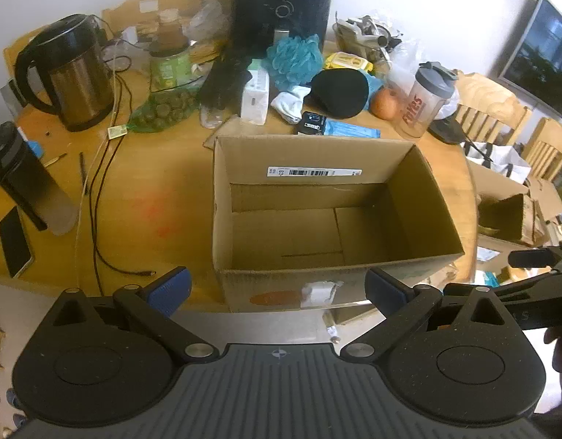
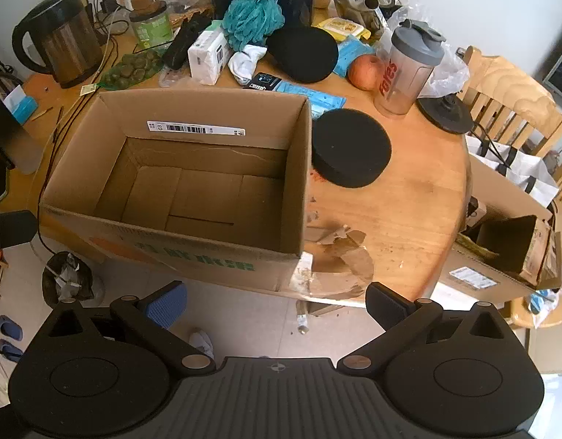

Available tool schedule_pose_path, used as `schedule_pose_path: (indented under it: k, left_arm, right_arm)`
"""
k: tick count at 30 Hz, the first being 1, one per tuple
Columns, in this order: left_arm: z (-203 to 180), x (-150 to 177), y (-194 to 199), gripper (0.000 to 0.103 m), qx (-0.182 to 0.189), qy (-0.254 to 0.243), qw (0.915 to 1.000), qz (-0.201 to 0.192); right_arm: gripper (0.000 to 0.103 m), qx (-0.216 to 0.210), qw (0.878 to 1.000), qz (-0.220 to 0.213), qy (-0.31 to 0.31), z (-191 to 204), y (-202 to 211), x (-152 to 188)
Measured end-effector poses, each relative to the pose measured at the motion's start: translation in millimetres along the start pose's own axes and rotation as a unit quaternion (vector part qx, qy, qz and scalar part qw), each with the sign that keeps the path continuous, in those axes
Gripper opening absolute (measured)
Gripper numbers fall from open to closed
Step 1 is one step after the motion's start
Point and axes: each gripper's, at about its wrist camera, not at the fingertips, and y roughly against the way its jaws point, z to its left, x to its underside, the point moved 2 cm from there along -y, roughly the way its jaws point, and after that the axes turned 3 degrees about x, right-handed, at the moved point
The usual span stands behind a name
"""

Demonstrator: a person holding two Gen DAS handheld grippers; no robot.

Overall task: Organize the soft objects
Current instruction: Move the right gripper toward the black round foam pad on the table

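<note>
An open, empty cardboard box [image 1: 317, 153] [image 2: 303, 168] stands on the round wooden table [image 1: 153, 190] [image 2: 409, 201]. Behind it lie a teal bath pouf [image 1: 295, 56] [image 2: 251, 16], a white sock [image 1: 292, 102] [image 2: 246, 60] and a black foam disc [image 1: 341, 93] [image 2: 304, 55]. A second black foam disc [image 2: 350, 148] lies right of the box. My left gripper [image 1: 277, 289] is open and empty at the box's near side. My right gripper [image 2: 277, 303] is open and empty off the table's near edge.
A kettle [image 1: 72, 73] [image 2: 61, 36], air fryer [image 1: 281, 7], tissue pack [image 1: 255, 97] [image 2: 208, 55], apple [image 1: 385, 104] [image 2: 365, 67], shaker bottle [image 1: 427, 98] [image 2: 409, 69], jar [image 1: 169, 58], cables [image 1: 98, 190] and phone [image 1: 14, 241] crowd the table. Chairs [image 2: 511, 102] and boxes [image 2: 500, 241] stand to the right.
</note>
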Motion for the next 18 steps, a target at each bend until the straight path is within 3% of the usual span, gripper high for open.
schedule_pose_path:
  k: [18]
  left_arm:
    - [29, -24, -15, 0.103, 0.043, -0.053, 0.9976, 0.014]
  right_arm:
    - [0.103, 0.023, 0.999, -0.009, -0.048, 18, 7, -23]
